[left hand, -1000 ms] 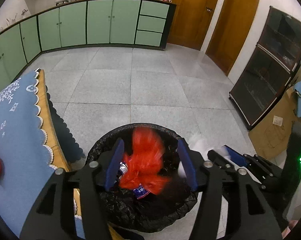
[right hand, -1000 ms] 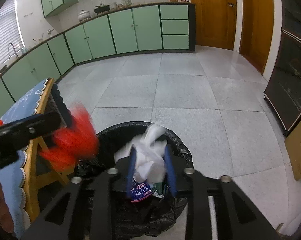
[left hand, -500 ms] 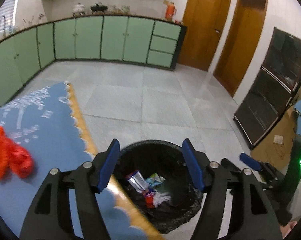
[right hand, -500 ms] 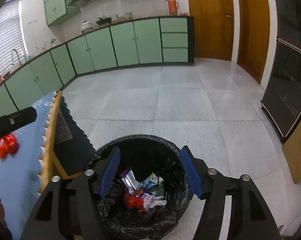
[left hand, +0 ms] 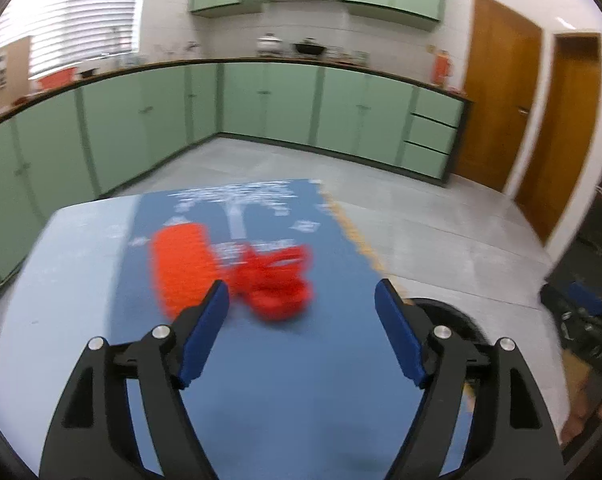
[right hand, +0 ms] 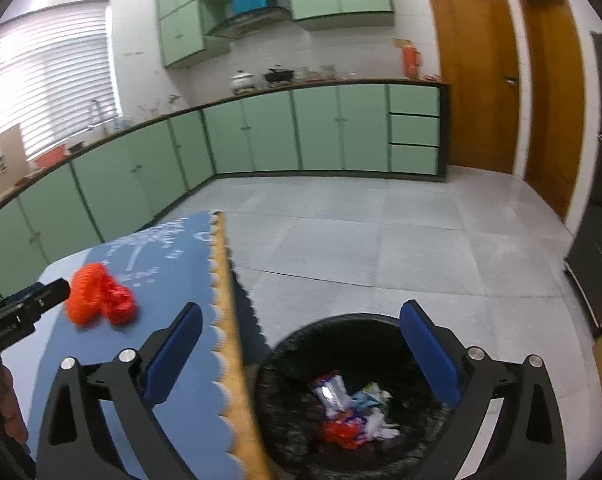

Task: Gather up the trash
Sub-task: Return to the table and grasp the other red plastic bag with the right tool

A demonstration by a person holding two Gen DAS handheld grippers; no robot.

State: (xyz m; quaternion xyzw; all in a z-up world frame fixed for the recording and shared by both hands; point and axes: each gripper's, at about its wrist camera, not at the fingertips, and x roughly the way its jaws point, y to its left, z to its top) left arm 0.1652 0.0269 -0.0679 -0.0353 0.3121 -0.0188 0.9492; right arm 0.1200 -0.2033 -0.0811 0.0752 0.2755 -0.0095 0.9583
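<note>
Step in hand, by my reading: return to table for more trash; both claws empty.

Left gripper (left hand: 301,332): jaws spread and opening, nothing between the pads. Red trash (left hand: 237,268) lies on the blue cloth (left hand: 301,400), at 11 o'clock from the claw, near the left fingertip (left hand: 217,300). View blurred; it reads as two lumps side by side. Left lump's long axis runs 12–6, away from the camera; right lump crumpled, no clear axis.

Right gripper (right hand: 301,344): jaws wide and opening, empty, above the bin (right hand: 285,360), wrappers (right hand: 349,412) at its bottom. Bin sits at 3 o'clock of the table edge.

Next move likely calls for the left claw to advance, straddle one lump across its short side, then close.
</note>
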